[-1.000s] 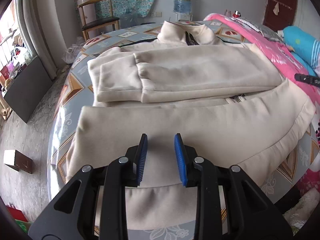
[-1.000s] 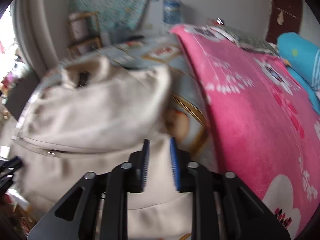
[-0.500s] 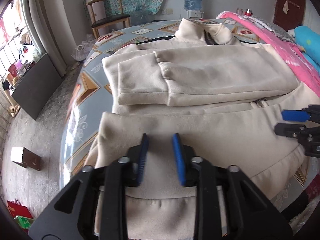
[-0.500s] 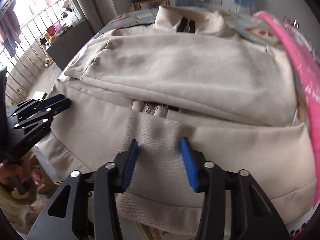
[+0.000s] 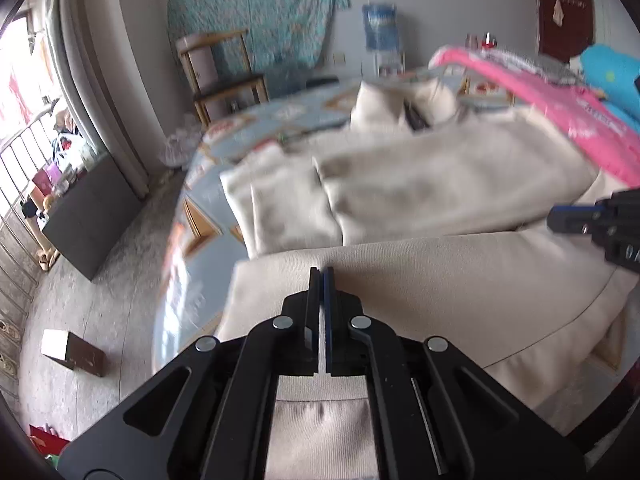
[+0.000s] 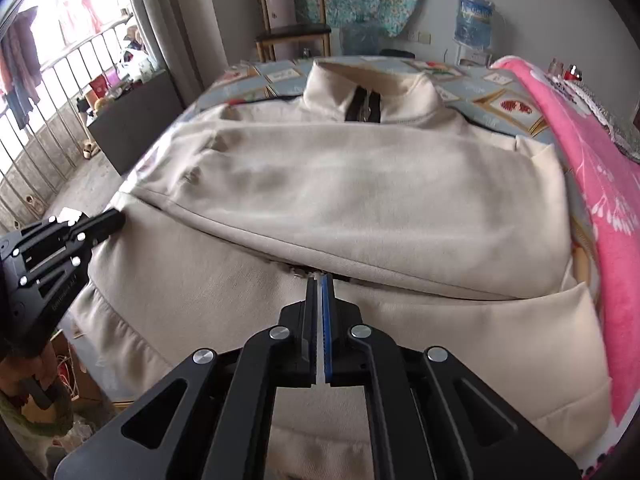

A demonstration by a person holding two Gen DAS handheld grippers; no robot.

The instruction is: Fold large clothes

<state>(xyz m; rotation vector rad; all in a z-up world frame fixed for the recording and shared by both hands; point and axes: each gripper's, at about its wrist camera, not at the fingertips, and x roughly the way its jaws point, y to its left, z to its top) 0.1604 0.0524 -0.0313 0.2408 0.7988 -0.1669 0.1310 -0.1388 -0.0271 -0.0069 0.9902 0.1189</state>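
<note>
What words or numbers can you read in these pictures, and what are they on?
Nothing reads clearly.
Left gripper: small pale print along its side, too small to read.
Right gripper: a few pale characters at the picture's edge, cut off and unreadable.
Water bottle: blue label, too blurred.
Jacket: no print visible.

So we've got the jacket (image 6: 360, 200) spread flat on the bed (image 6: 500, 104), collar (image 6: 366, 92) at the far end, hem nearest us. A sleeve (image 5: 400, 184) lies folded across the chest. Blanket (image 6: 600, 184) runs along the bed's right side. Chair (image 6: 294, 36) and water jug (image 6: 474, 20) stand behind the bed by the wall, a box (image 5: 74, 350) on the floor to the left
</note>
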